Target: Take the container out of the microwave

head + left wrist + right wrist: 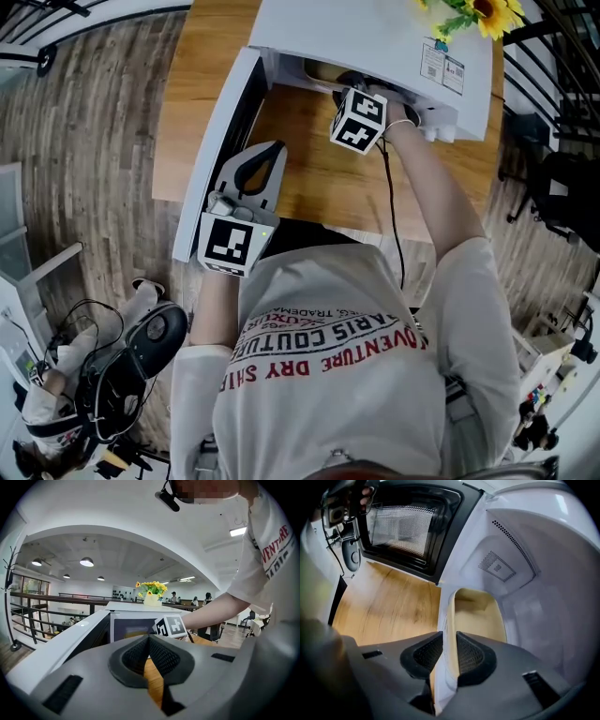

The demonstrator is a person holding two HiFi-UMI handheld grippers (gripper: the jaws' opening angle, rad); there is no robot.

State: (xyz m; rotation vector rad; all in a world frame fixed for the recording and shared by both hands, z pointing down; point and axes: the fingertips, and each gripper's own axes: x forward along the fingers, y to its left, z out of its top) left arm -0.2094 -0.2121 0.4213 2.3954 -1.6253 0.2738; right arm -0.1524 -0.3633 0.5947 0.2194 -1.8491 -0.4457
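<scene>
A white microwave (375,37) stands on a wooden table (319,178) with its door (220,141) swung open to the left. Inside it sits a cream, open-topped container (480,613). My right gripper (449,651) reaches down into the cavity, its pads closed on the container's near wall, one inside and one outside. From the head view only its marker cube (359,119) shows at the microwave's mouth. My left gripper (277,150) hovers by the open door, shut and holding nothing, its pads (159,656) meeting at the tips.
A pot of yellow flowers (478,14) stands on top of the microwave. The door's mesh window (403,529) faces the cavity. A cable (392,216) trails from the right gripper across the table. Black gear (141,352) lies on the floor at the left.
</scene>
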